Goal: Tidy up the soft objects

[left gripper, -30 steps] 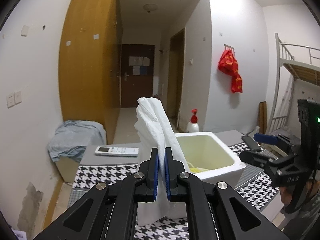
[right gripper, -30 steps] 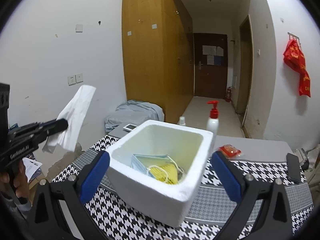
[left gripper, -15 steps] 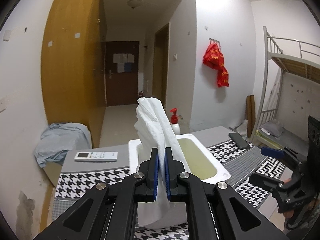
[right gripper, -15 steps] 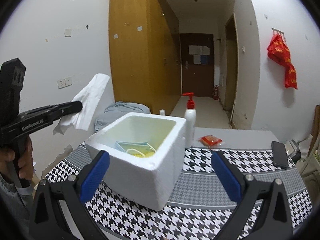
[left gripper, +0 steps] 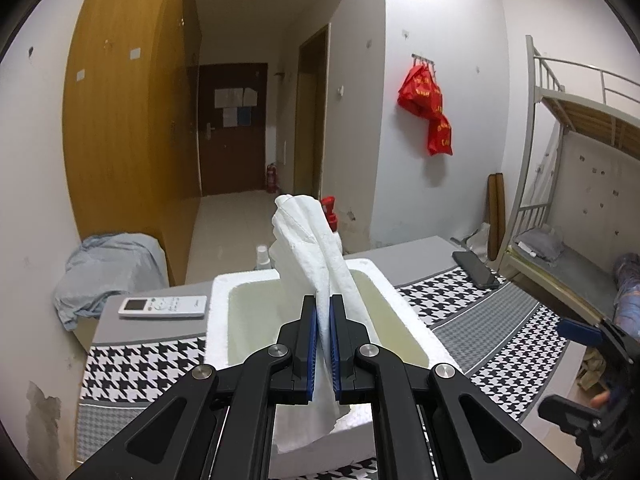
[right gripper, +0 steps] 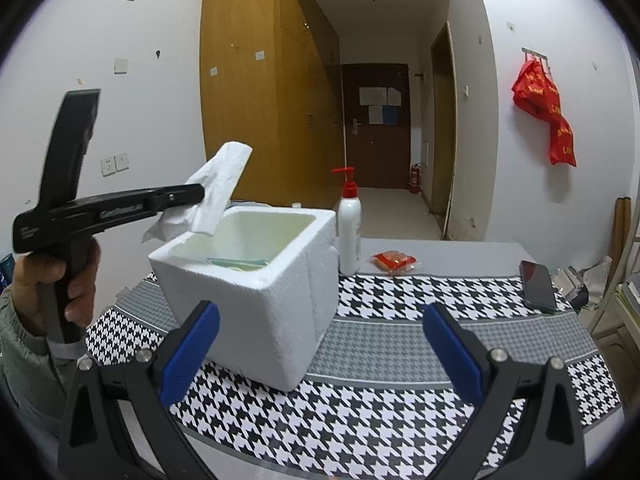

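The left gripper (left gripper: 324, 344) is clamped tight on a white tissue (left gripper: 316, 248), which stands up between its blue pads and hangs over the near-left rim of the white foam box (right gripper: 280, 300); seen from the right wrist, the tissue sits at ten o'clock of the box; the right gripper (right gripper: 320, 352) is spread wide with nothing in it, low in front of the box; inside the box lies a flat blue-green item (right gripper: 236, 261); a pump bottle (right gripper: 349, 232) stands at its two o'clock on the checked cloth (right gripper: 400, 400); a phone (right gripper: 538, 286) lies at three o'clock.
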Available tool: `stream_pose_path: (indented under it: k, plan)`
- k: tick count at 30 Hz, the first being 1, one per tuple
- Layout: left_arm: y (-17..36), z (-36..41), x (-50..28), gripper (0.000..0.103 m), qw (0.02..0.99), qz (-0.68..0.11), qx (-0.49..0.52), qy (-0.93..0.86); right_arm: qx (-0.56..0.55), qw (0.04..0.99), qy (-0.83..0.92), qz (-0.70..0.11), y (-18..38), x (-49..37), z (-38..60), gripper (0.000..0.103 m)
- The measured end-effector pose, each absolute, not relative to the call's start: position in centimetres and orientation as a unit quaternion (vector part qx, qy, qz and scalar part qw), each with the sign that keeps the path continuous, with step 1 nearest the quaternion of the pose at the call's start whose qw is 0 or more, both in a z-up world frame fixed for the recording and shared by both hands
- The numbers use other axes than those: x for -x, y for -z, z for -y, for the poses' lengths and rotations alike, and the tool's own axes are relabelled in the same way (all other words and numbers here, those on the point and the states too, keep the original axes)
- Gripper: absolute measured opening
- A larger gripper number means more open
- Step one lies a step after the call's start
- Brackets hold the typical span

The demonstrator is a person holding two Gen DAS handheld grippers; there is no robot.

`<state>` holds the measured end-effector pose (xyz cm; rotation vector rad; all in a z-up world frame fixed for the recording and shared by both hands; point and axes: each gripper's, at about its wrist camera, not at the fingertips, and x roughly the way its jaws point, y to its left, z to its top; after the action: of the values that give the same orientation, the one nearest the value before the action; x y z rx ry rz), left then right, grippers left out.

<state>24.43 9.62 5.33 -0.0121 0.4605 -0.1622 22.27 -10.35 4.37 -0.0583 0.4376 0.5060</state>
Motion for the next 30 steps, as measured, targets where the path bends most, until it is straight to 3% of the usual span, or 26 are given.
stream_pose_path:
  k: [8, 10, 12, 17, 21, 30]
  plan:
    - [-4.4, -8.9, -26.3, 0.011, 0.967, -0.245, -0.001, 0.068, 0.025, 0.944, -0.241, -0.222, -3.7, -22.2, 11.5, 0.102]
    - [-4.2, -8.8, -26.7, 0.034, 0.967, -0.248, -0.002, 0.062, 0.026, 0.945, -0.239, -0.222, -3.7, -22.1, 11.7, 0.102]
    - [-4.1, -8.7, -26.8, 0.069, 0.970, -0.240, -0.003, 0.047, 0.027, 0.945, -0.236, -0.223, -3.6, -22.2, 11.9, 0.102]
    - [-4.1, -8.6, -26.5, 0.092, 0.973, -0.228, -0.003, 0.024, 0.028, 0.947, -0.231, -0.223, -3.5, -22.5, 12.5, 0.102]
    - [-4.3, -8.4, -25.7, 0.098, 0.976, -0.219, -0.002, 0.014, 0.025, 0.947, -0.235, -0.220, -3.6, -22.6, 12.9, 0.102]
    - [-5.5, -7.7, -22.2, 0.099, 0.981, -0.192, 0.003, -0.003, 0.028, 0.946, -0.248, -0.208, -4.3, -22.1, 13.2, 0.102]
